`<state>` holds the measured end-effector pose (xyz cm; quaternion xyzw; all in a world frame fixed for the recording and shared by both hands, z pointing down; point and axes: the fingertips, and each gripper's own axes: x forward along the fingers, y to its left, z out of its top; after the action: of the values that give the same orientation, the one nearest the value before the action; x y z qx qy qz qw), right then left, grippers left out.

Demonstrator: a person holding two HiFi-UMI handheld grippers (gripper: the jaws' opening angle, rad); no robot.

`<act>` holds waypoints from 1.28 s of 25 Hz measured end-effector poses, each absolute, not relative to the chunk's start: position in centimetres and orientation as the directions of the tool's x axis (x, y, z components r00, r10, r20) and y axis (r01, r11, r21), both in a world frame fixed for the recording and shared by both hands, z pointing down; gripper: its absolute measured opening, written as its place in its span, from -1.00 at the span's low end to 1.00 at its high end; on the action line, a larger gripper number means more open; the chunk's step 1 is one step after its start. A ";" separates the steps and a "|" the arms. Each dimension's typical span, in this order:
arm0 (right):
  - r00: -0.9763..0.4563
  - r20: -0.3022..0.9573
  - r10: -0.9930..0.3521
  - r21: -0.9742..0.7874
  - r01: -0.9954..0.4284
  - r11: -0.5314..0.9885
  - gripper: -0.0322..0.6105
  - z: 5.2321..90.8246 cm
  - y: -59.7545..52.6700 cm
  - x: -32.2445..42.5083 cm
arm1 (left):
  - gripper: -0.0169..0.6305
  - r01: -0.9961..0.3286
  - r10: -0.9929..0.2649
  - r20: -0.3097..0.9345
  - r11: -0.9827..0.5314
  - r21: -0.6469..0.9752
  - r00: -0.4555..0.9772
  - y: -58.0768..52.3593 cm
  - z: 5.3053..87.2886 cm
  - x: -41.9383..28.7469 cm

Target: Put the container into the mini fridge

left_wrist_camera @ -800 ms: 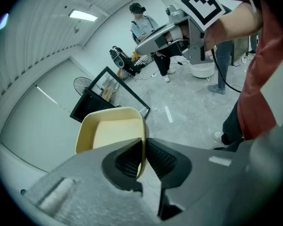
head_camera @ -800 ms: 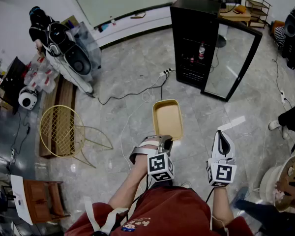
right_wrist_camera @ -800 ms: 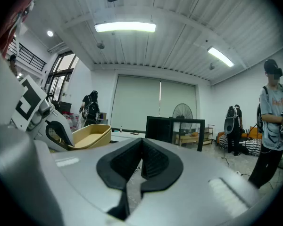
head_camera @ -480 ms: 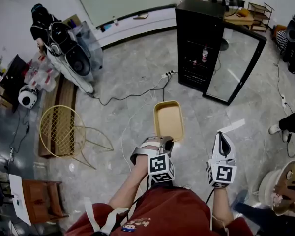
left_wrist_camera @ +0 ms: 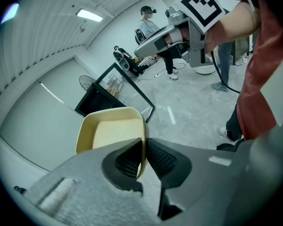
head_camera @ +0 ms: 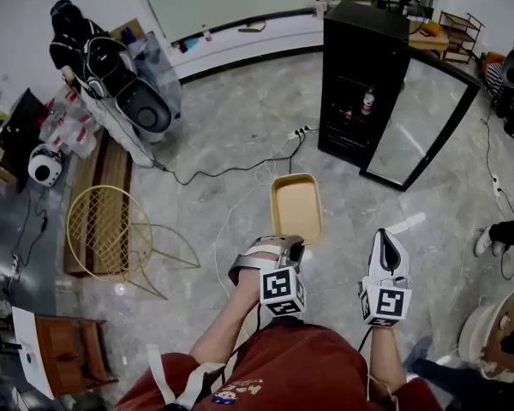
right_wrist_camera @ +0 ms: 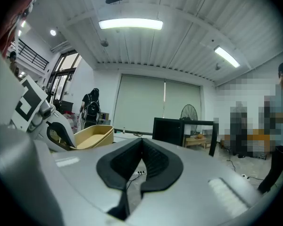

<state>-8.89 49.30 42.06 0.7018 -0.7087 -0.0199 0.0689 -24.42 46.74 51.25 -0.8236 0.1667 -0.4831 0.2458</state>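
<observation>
A shallow beige container point(head_camera: 296, 208) hangs level above the floor, with my left gripper point(head_camera: 284, 248) shut on its near rim. In the left gripper view the rim of the container point(left_wrist_camera: 111, 131) is pinched between the dark pads point(left_wrist_camera: 127, 161). My right gripper point(head_camera: 387, 248) is beside it on the right, shut and empty; its pads point(right_wrist_camera: 153, 157) meet with nothing between them. The black mini fridge point(head_camera: 364, 84) stands ahead at the upper right. Its glass door point(head_camera: 420, 122) is swung open, and bottles show on a shelf inside.
A white power strip with cables point(head_camera: 295, 133) lies on the floor in front of the fridge. A yellow wire chair point(head_camera: 111, 229) stands at the left and a wooden stool point(head_camera: 68, 354) at the lower left. A person in black point(head_camera: 77, 41) stands at the far left, with a person's shoe point(head_camera: 484, 240) at the right.
The fridge and its door have slid to the right in the head view. Both grippers and the container keep their places in the frame.
</observation>
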 end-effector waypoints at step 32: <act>0.033 0.131 -0.991 0.111 -0.994 -0.019 -0.89 45.7 29.7 -7.1 | -0.84 0.034 -0.435 0.755 -0.857 -0.515 0.490 27.7 55.0 -21.8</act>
<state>-7.07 29.74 45.69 0.7136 -0.6952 0.0081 0.0858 -21.76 27.67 55.00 -0.8294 0.1209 -0.4903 0.2389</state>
